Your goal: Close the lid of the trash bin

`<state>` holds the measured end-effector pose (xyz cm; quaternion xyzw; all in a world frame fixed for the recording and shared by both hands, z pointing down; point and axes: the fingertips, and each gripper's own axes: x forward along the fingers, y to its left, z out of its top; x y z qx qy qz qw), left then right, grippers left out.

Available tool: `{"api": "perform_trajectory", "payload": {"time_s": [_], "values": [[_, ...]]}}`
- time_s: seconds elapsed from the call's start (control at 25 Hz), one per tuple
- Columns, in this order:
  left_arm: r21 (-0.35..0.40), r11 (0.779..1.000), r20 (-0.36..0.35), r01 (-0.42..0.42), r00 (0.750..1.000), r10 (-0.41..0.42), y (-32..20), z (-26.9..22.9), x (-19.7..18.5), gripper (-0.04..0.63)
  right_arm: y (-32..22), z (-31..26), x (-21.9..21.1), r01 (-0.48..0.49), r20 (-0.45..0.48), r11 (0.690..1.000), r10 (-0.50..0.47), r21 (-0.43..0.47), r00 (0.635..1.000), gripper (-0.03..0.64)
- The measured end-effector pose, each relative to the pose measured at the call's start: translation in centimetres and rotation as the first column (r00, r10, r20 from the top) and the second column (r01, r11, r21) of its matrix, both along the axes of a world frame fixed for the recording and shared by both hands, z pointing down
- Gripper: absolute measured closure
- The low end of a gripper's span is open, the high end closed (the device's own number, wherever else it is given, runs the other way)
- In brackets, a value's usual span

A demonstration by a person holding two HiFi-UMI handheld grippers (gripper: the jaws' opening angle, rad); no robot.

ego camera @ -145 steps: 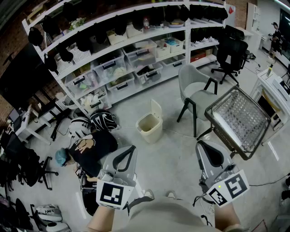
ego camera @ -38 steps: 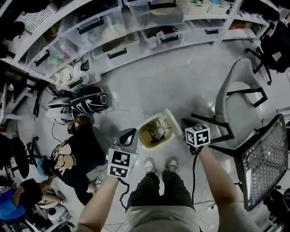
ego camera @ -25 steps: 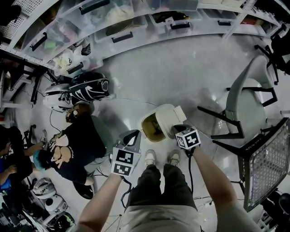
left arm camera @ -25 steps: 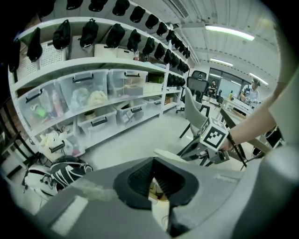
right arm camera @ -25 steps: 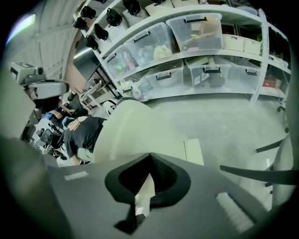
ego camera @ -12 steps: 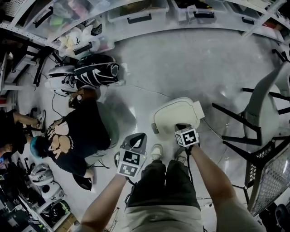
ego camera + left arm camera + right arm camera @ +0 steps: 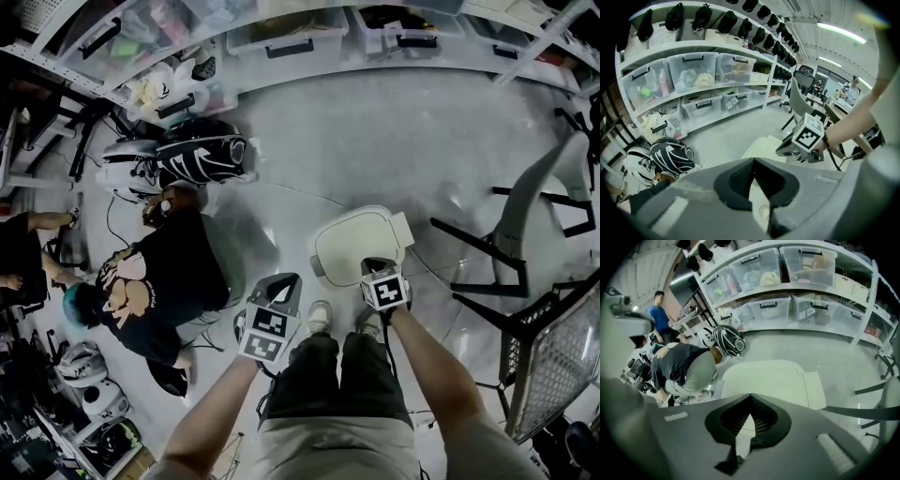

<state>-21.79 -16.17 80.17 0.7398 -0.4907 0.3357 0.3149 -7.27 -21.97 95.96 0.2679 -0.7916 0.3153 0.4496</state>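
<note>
Just ahead of the person's shoes [image 7: 321,317], one trash bin [image 7: 337,259] stood on the floor [image 7: 375,141], its single lid [image 7: 361,239] lying flat over the mouth, so the closing looked done or nearly so. Of the two grippers, the right gripper [image 7: 373,266] hung over the lid's near edge, much nearer than the left gripper [image 7: 286,282], which sat off to the bin's left. Whether the right one touched the lid could not be told. Both had their jaws clenched together on nothing. From the right gripper the lid lay forward and below, its long axis running away toward the hinge tab [image 7: 401,228]. One person [image 7: 155,295] crouched well apart, leftward.
</note>
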Motion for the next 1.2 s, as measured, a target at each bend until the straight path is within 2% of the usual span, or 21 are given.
{"api": "perform_trajectory", "payload": {"time_s": [0.28, 0.52, 0.72, 0.96, 1.2], "values": [[0.079, 0.997, 0.030, -0.025, 0.999, 0.022, -2.7, -8.6, 0.5, 0.594, -1.5, -15.2, 1.0, -0.079, 0.155, 0.989, 0.059, 0.125, 0.986, 0.614], [0.174, 0.984, 0.031, -0.035, 0.999, 0.030, -4.5, -17.7, 2.2, 0.594, -1.7, -28.4, 3.1, -0.178, 0.282, 0.959, 0.112, 0.219, 0.953, 0.614], [0.268, 0.961, 0.037, -0.066, 0.998, 0.058, -5.0, -24.5, 4.2, 0.594, -1.1, -37.8, 5.3, -0.245, 0.383, 0.925, 0.122, 0.290, 0.916, 0.614], [0.352, 0.929, 0.071, -0.118, 0.993, 0.099, -4.5, -30.6, 6.0, 0.594, 0.5, -46.9, 7.7, -0.209, 0.427, 0.891, 0.019, 0.404, 0.904, 0.614], [0.433, 0.892, 0.087, -0.126, 0.991, 0.098, -3.6, -36.5, 6.7, 0.594, 1.5, -55.0, 9.2, -0.259, 0.491, 0.838, -0.012, 0.480, 0.871, 0.614]]}}
